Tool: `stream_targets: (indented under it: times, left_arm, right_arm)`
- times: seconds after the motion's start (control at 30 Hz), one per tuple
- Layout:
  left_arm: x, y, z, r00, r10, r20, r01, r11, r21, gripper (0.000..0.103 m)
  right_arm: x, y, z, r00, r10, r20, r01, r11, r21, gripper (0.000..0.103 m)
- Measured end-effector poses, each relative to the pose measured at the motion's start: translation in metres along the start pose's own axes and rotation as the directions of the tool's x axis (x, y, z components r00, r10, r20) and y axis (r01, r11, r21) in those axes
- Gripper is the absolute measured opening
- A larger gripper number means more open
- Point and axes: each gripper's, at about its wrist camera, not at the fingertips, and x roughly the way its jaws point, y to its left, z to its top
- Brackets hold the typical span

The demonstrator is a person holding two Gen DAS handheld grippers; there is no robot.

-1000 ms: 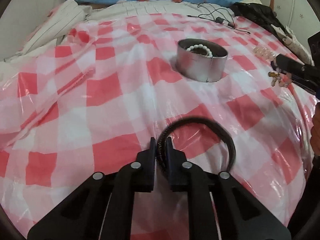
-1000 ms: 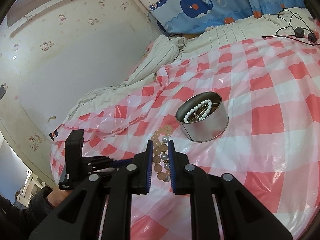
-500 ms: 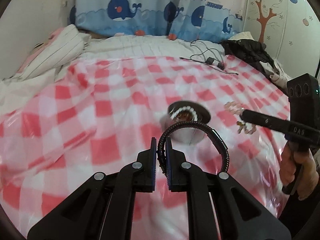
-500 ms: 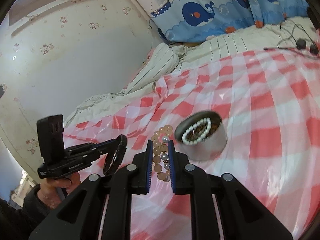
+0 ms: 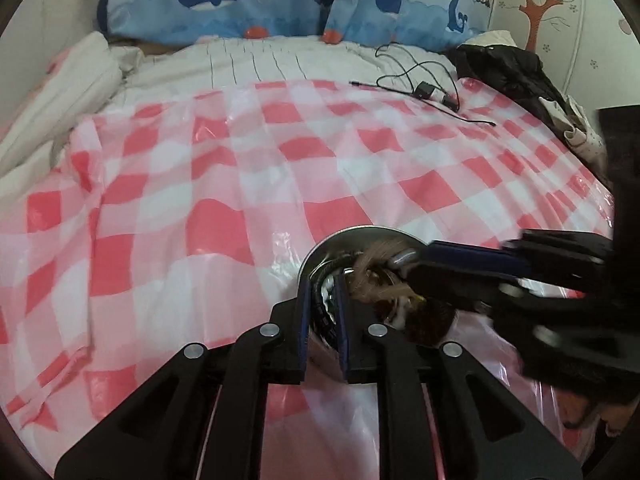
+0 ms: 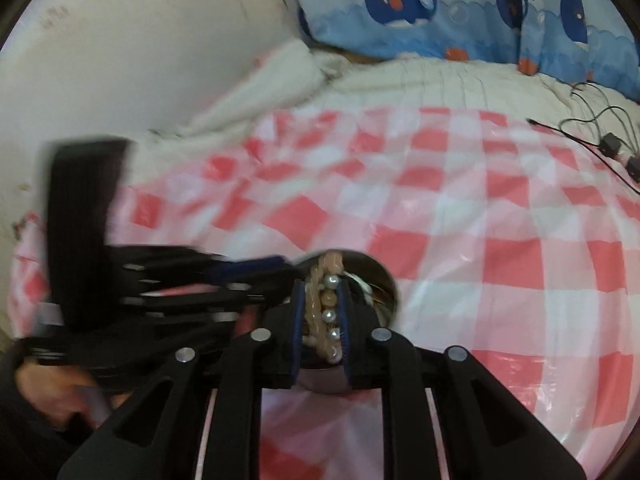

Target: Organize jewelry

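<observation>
Both grippers meet over a round metal tin (image 5: 360,233) on the red-and-white checked sheet (image 5: 240,184). My left gripper (image 5: 323,276) is above the tin's near edge. Its jaws are opening, and the black braided bracelet (image 5: 319,300) hangs loosely between them, over the white bead string in the tin. My right gripper (image 6: 323,286) is shut on a pink bead bracelet with pearls (image 6: 320,308), held above the tin (image 6: 386,280). In the left wrist view the right gripper (image 5: 404,264) comes in from the right, blurred. In the right wrist view the left gripper (image 6: 288,266) comes in from the left.
A black cable with adapters (image 5: 424,90) lies at the back right, and a dark garment (image 5: 504,68) is beside it. Whale-print pillows (image 5: 280,0) and striped bedding (image 5: 260,60) line the head of the bed. A hand (image 6: 52,392) grips the left tool.
Both grippers moved in over the tin from opposite sides, each carrying its bracelet. The left jaws have parted a little around the black bracelet. The right stays shut on the beads.
</observation>
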Motion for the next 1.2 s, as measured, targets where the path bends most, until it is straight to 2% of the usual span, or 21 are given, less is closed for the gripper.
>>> stream_targets:
  times: [0.03,0.07,0.13,0.2,0.27,0.33,0.37,0.57,0.7,0.77,0.83,0.93,1.0,1.03,1.1,1.2]
  left_arm:
    - [-0.009,-0.001,-0.005,1.0,0.027,0.013,-0.027,1.0,0.009,0.032]
    - [-0.016,0.003,-0.01,0.999,0.029,0.025,-0.029,1.0,0.004,0.039]
    - [-0.032,0.007,-0.023,0.999,0.035,0.028,-0.034,0.999,-0.023,0.041]
    - [-0.044,0.009,-0.037,0.999,0.038,0.023,-0.038,0.999,-0.031,0.047]
    - [-0.055,0.003,-0.058,0.999,0.043,0.008,-0.043,0.999,-0.034,0.056]
    - [-0.062,-0.005,-0.079,0.998,0.057,-0.009,-0.057,0.998,-0.033,0.063]
    - [-0.066,-0.013,-0.092,0.997,0.071,-0.018,-0.072,0.997,-0.03,0.07]
    - [-0.079,-0.03,-0.135,0.991,0.133,-0.022,-0.134,0.989,-0.066,0.092]
    - [-0.078,-0.03,-0.147,0.987,0.159,-0.026,-0.161,0.984,-0.08,0.094]
    - [-0.078,-0.032,-0.15,0.983,0.18,-0.017,-0.181,0.98,-0.08,0.095]
    - [-0.076,-0.036,-0.153,0.978,0.208,-0.008,-0.208,0.976,-0.059,0.095]
    - [-0.076,-0.035,-0.153,0.979,0.205,-0.006,-0.205,0.977,-0.062,0.095]
    - [-0.076,-0.035,-0.153,0.98,0.199,-0.003,-0.198,0.978,-0.068,0.095]
    - [-0.076,-0.036,-0.153,0.98,0.199,0.0,-0.198,0.978,-0.07,0.095]
    - [-0.075,-0.036,-0.153,0.98,0.201,0.002,-0.2,0.977,-0.07,0.095]
    - [-0.076,-0.036,-0.154,0.979,0.206,0.003,-0.205,0.976,-0.071,0.095]
  right_arm:
    - [-0.005,-0.001,-0.004,1.0,-0.003,0.011,0.003,1.0,0.008,0.019]
    - [-0.01,-0.001,-0.007,1.0,-0.012,0.021,0.012,1.0,0.01,0.025]
    - [-0.025,0.003,-0.016,0.999,-0.013,0.038,0.012,1.0,0.021,0.027]
    - [-0.039,0.008,-0.032,0.999,-0.008,0.045,0.006,0.999,0.045,0.031]
    - [-0.048,0.015,-0.054,0.999,-0.017,0.034,0.015,0.997,0.07,0.042]
    - [-0.054,0.02,-0.081,0.999,-0.034,0.0,0.034,0.993,0.111,0.043]
    - [-0.056,0.023,-0.091,0.999,-0.048,-0.014,0.049,0.991,0.123,0.043]
    - [-0.071,0.038,-0.131,0.979,-0.194,-0.056,0.2,0.969,0.142,0.047]
    - [-0.075,0.039,-0.147,0.964,-0.257,-0.064,0.264,0.956,0.131,0.05]
    - [-0.073,0.041,-0.149,0.962,-0.268,-0.051,0.272,0.956,0.114,0.056]
    - [-0.071,0.043,-0.15,0.958,-0.282,-0.049,0.285,0.953,0.099,0.058]
    - [-0.072,0.044,-0.15,0.96,-0.277,-0.041,0.279,0.955,0.096,0.065]
    - [-0.074,0.045,-0.151,0.965,-0.261,-0.027,0.263,0.961,0.091,0.08]
    - [-0.076,0.047,-0.152,0.963,-0.268,-0.021,0.269,0.959,0.088,0.096]
    - [-0.081,0.049,-0.156,0.954,-0.299,-0.002,0.298,0.95,0.091,0.096]
    - [-0.084,0.05,-0.158,0.952,-0.305,0.011,0.303,0.948,0.095,0.096]
